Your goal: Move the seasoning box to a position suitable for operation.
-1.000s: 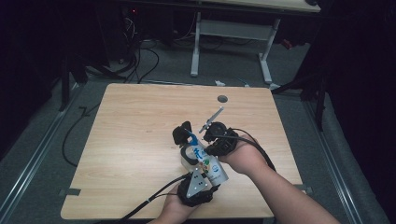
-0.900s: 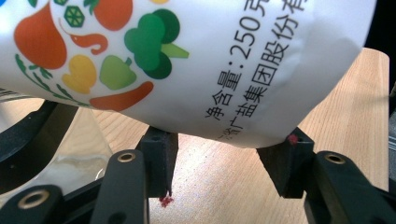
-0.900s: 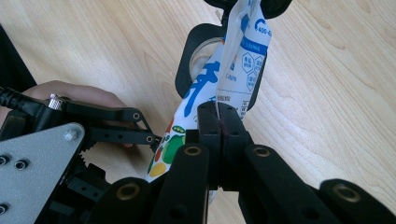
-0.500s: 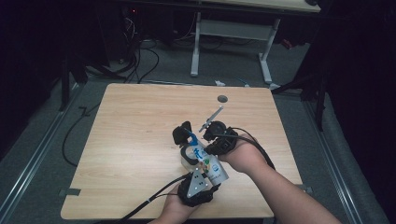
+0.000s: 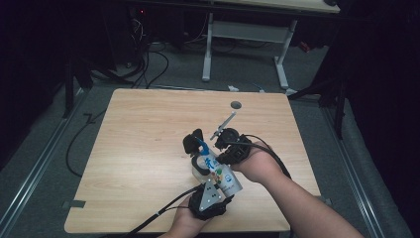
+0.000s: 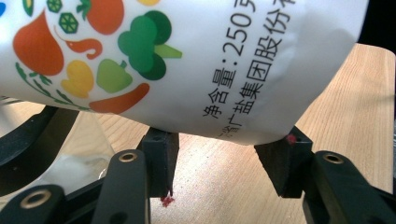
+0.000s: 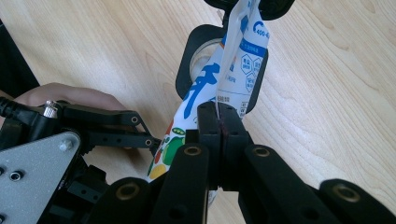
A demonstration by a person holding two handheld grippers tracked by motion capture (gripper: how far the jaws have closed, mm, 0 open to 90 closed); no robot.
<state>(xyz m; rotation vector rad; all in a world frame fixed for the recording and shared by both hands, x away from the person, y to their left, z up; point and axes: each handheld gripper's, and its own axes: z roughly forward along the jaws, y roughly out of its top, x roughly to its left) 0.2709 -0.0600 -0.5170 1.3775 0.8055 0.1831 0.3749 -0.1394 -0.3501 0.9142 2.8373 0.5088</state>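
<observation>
My right fingers (image 7: 218, 122) are pinched flat together on a thin fold of the salt pouch (image 5: 218, 171), on the edge seam running up toward its top. No gap shows between the pads; only film lies between them. My left fingers (image 6: 224, 161) stand about half apart under the pouch's fat lower end. The printed film rests on or just over both pads, but I cannot tell whether they press it or merely cradle it.

Handling, as I judge it: a soft plastic bag of loose grain. The body is plump and sagging, the film creased near its bottom edge, so it will slump and shift its weight if tilted. The film looks glossy and likely slippery on broad faces. The flattened seam is the sure place to pinch, as my right fingers do; the bulging base wants support from below or a wide squeeze across the body. A hard pinch on the belly risks denting it rather than holding it.

Pointing: the long axis runs from the left gripper (image 5: 210, 201) at the near edge of the desk (image 5: 148, 148) away and slightly leftward. The top end reaches the black-rimmed clear jar (image 5: 195, 148) standing on the desk just beyond. In the right gripper view the narrow top leans over that jar's mouth; whether the pouch is open there I cannot tell.

The right gripper (image 5: 233, 146) comes in from the pouch's right side.
</observation>
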